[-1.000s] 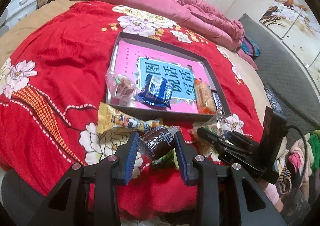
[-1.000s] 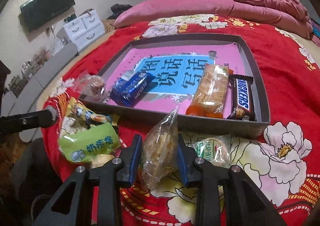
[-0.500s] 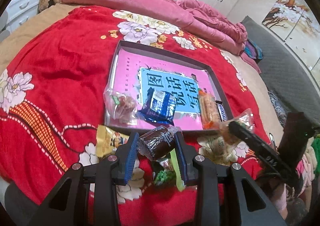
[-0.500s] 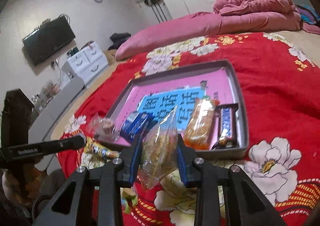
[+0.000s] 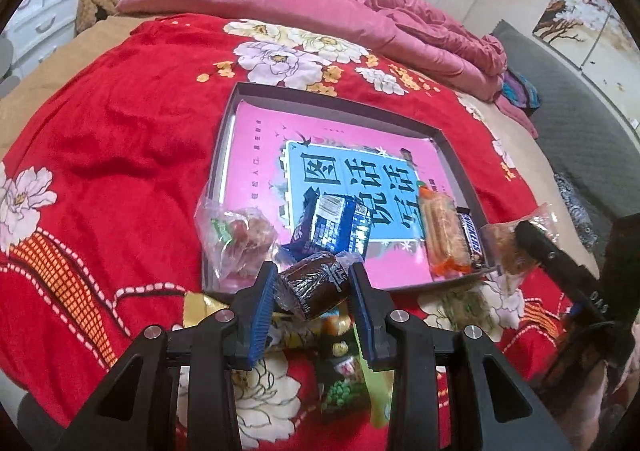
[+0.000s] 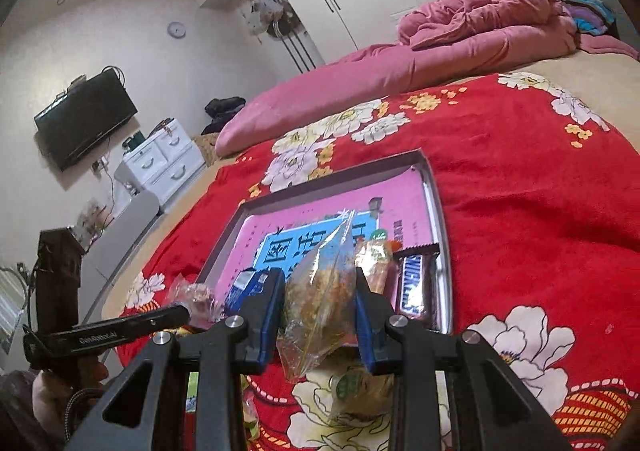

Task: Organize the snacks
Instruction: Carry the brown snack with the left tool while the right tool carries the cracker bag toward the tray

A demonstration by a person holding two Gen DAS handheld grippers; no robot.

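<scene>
**Two grippers, each carrying a snack toward the tray**

Two hand-held grippers hang over a bed covered in a red blanket (image 5: 120,155) with large flowers. In the middle of the blanket lies a shallow grey tray (image 5: 338,101) with a pink and blue printed sheet on its floor.

The left gripper (image 5: 313,287) is clamped on a small dark brown wrapped cake (image 5: 314,285), pinched crosswise between its blue pads. The cake sits just above the near edge of the tray, so it looks ready to be set down inside. The right gripper (image 6: 320,299) squeezes a clear bag of golden snacks (image 6: 322,287) by its middle, with the bag's top corner sticking up and its bottom hanging loose below the pads. It is raised near the tray's near right corner.

Four snacks lie along the tray's near side, which suggests items are being lined up in a row: a clear bag of sweets (image 5: 236,239) at the left, perched on the rim, then a blue packet (image 5: 340,227), then an orange wrapped pastry (image 5: 442,239) and a chocolate bar (image 5: 472,239) at the right.

On the blanket nearer than the tray, loose items wait their turn (partly hidden by the grippers): a yellow packet (image 5: 202,305), a green pea packet (image 5: 344,391) and a round pale packet (image 6: 356,387).
</scene>
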